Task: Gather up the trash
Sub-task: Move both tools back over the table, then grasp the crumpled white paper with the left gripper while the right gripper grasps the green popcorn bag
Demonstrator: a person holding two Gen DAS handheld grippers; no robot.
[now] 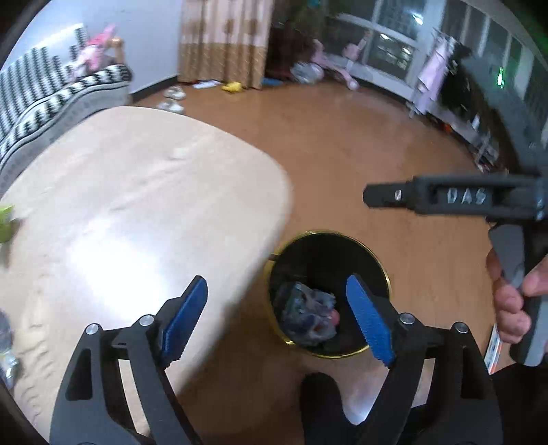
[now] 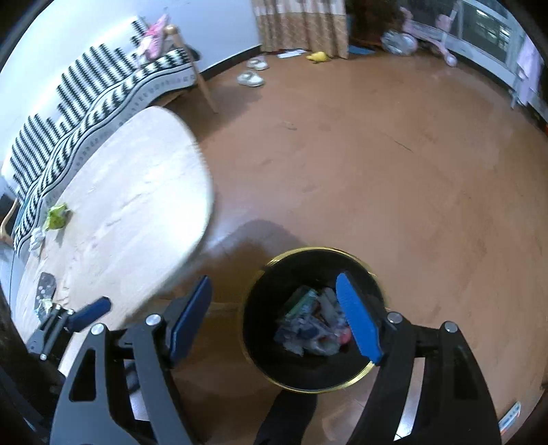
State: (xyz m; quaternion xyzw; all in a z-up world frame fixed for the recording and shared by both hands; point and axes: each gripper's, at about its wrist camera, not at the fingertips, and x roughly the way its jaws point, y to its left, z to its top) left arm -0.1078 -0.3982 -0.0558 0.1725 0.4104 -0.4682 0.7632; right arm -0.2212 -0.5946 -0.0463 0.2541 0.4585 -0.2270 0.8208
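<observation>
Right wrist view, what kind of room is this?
Most likely a home living room: a zigzag-patterned sofa against the wall behind a pale table, a wood floor with shoes left by the curtains.

both tools angle downward, the left tool [image 1: 277, 316] and right tool [image 2: 274, 316] spread wide, empty.

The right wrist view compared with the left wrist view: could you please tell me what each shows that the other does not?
Only the right wrist view shows the crumpled white paper, the remote control and the whole green wrapper on the table. Only the left wrist view shows a hand holding the right gripper from the side. Both show the black bin on the floor with trash inside, and open fingers.
</observation>
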